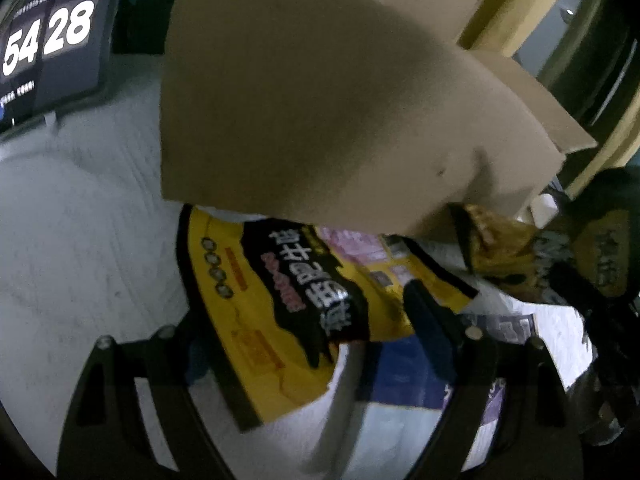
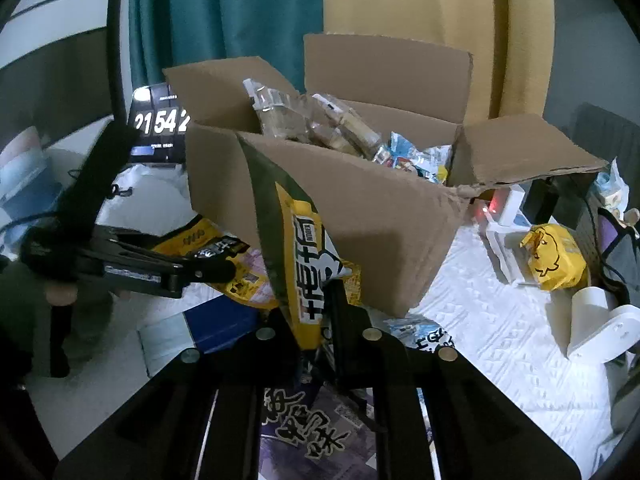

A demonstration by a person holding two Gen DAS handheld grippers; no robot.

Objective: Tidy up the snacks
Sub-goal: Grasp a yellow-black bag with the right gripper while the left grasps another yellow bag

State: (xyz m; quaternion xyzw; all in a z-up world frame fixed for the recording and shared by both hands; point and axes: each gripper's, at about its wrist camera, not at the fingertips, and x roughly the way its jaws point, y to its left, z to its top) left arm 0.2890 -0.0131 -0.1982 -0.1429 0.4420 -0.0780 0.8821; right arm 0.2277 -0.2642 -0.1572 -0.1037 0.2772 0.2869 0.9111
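A brown cardboard box (image 2: 360, 208) stands open on the white cloth, holding several clear and blue snack packs (image 2: 320, 128). My right gripper (image 2: 308, 312) is shut on a yellow and dark green snack bag (image 2: 296, 240), holding it upright in front of the box. My left gripper (image 1: 304, 332) is low beside the box (image 1: 304, 100), its fingers (image 1: 428, 316) wide apart over a flat yellow and black snack bag (image 1: 280, 292) that lies on the cloth. It also shows in the right wrist view (image 2: 216, 270), over the same bag (image 2: 240, 280). Purple snack bags (image 2: 312, 432) lie below.
A screen showing clock digits (image 2: 160, 122) stands behind the box at the left. A yellow duck-print pack (image 2: 556, 260), white devices (image 2: 504, 220) and a white roll (image 2: 596, 328) lie at the right. A blue book (image 2: 224, 324) lies by the left gripper. Curtains hang behind.
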